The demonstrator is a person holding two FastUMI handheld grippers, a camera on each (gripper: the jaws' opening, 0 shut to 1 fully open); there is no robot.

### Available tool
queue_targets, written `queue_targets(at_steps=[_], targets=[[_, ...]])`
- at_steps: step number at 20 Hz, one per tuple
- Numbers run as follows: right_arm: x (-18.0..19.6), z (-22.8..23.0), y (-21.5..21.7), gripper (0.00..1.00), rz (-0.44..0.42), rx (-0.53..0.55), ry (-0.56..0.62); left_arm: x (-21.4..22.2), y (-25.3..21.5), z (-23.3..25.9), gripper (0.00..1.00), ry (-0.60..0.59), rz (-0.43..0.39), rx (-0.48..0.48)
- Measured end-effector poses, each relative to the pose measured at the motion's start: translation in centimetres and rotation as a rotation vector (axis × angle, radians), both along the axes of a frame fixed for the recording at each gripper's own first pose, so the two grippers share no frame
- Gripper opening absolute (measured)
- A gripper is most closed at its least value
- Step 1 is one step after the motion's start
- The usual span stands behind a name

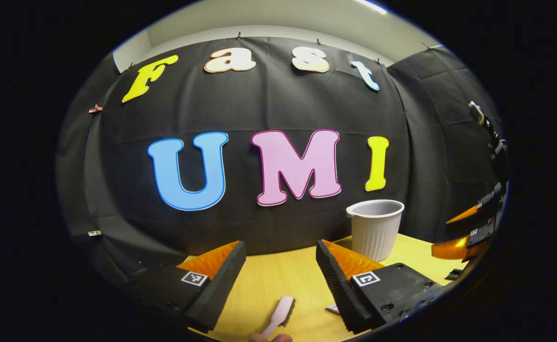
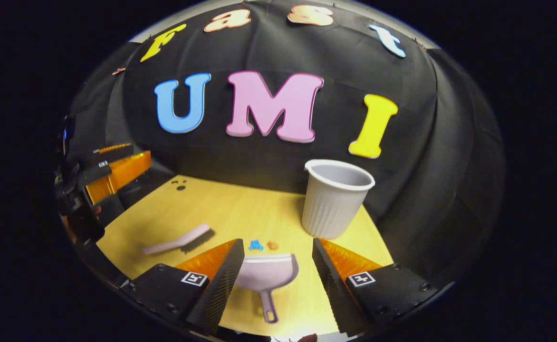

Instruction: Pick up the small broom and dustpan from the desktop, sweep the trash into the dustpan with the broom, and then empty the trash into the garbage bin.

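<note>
Pink broom (image 2: 178,241) and dustpan (image 2: 265,275) lay ungrasped on the worktop (image 2: 240,213), trash (image 2: 255,245) unswept, both hand-held grippers' jaws spread open.

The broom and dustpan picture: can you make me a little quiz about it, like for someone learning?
1. True or false: the dustpan is already lifted off the table.
2. What lies closest to the dustpan's front edge? A) two trash bits B) the broom C) the bin
3. Fill in: the right hand-held gripper is ____, holding nothing.

Key: 1 false, it lies flat. 2 A. 3 open.
</note>
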State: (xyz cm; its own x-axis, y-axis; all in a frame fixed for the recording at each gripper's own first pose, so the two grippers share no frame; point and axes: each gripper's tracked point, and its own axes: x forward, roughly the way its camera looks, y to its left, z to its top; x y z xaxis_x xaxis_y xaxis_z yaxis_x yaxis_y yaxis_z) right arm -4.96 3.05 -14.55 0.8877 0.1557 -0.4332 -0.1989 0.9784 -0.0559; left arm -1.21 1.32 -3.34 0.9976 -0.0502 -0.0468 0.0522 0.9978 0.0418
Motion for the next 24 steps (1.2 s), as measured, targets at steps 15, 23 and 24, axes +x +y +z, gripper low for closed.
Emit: queue_targets(at_steps=[15,23,24], targets=[[-1.5,-21.5,-0.2,0.83,0.018,-0.102,0.612,-2.8,4.2,-3.3,0.97,0.067,0.059,0.042],[0.2,-26.3,0.5,0.72,0.032,-0.134,0.780,-3.9,6.6,-4.2,0.97,0.102,0.141,0.046],[0.3,-26.8,0.7,0.71,0.030,-0.134,0.794,-4.0,6.9,-4.3,0.97,0.106,0.152,0.048]])
